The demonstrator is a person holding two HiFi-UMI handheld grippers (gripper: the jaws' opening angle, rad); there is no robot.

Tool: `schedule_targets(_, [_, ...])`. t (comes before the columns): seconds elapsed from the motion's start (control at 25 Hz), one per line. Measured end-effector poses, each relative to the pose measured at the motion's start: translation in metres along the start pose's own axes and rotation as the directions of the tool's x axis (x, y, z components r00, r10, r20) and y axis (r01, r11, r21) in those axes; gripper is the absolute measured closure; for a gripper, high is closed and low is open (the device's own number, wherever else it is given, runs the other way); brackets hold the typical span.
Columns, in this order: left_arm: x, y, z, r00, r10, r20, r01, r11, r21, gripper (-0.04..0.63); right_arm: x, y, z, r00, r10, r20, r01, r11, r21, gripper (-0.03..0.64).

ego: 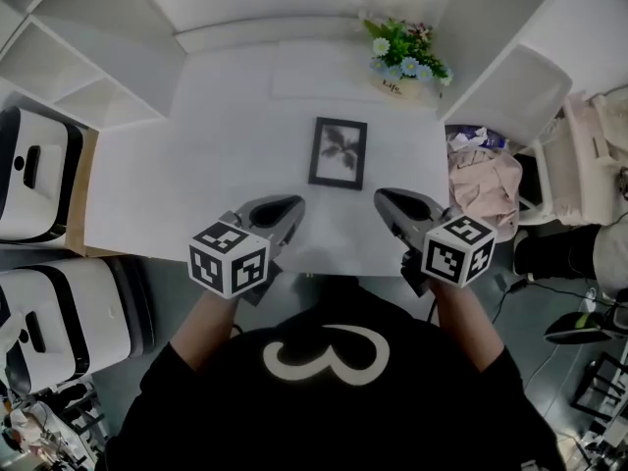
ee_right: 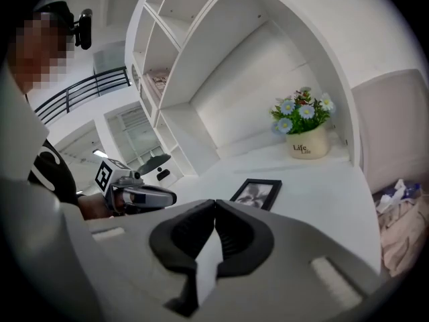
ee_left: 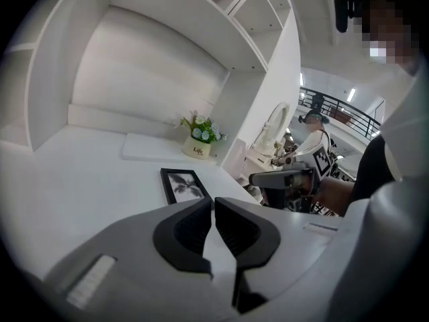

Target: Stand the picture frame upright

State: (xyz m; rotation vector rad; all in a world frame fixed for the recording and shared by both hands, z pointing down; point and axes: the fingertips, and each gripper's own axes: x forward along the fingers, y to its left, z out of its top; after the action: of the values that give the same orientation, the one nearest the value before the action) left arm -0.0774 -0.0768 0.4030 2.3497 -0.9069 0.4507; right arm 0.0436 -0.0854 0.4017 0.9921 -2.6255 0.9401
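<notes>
- On the white table [ego: 196, 155], the picture frame [ego: 339, 152] lies flat, face up, near the middle — nothing of the job is done yet.
- The left gripper [ego: 292, 204] hovers at the near edge, jaws pressed together with nothing between them.
- The right gripper [ego: 383, 197] mirrors it — closed, empty, short of the frame.
- Everything is left: reach the frame, lift one edge and set it upright.

Closed, empty jaws; flat picture frame [ee_left: 183, 185]
</notes>
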Motion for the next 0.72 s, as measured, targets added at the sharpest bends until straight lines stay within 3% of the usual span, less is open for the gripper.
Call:
schedule_targets(0.12, [0.014,0.017,0.004,1.0,-0.001,-0.018,0.001,1.0,0.004,0.581,0.017,-0.019,0.002,0.999,-0.028,-0.028,0.027,1.0,-0.012,0.604])
schedule_targets(0.2, [0.024,0.027,0.005,1.0,0.002,-0.031,-0.001,1.0,0.002,0.581,0.03,-0.031,-0.001,0.997,-0.044,-0.068,0.042,0.999,-0.027,0.536])
schedule_targets(0.36, [0.044,0.044,0.007,0.998,0.001,-0.064,-0.001,1.0,0.002,0.578,0.054,-0.053,-0.003,0.986,-0.094,-0.137,0.082,0.993,-0.087,0.496])
schedule_targets(0.52, [0.065,0.058,0.005,0.994,-0.005,-0.109,0.005,1.0,-0.004,0.488,0.069,-0.074,-0.006,0.973,-0.135,-0.185,0.116,0.987,-0.109,0.466])
schedule_targets(0.72, [0.093,0.073,0.004,0.985,0.021,-0.169,-0.014,0.999,0.045,0.475,0.086,-0.096,-0.008,0.956,-0.175,-0.237,0.143,0.979,-0.146,0.466])
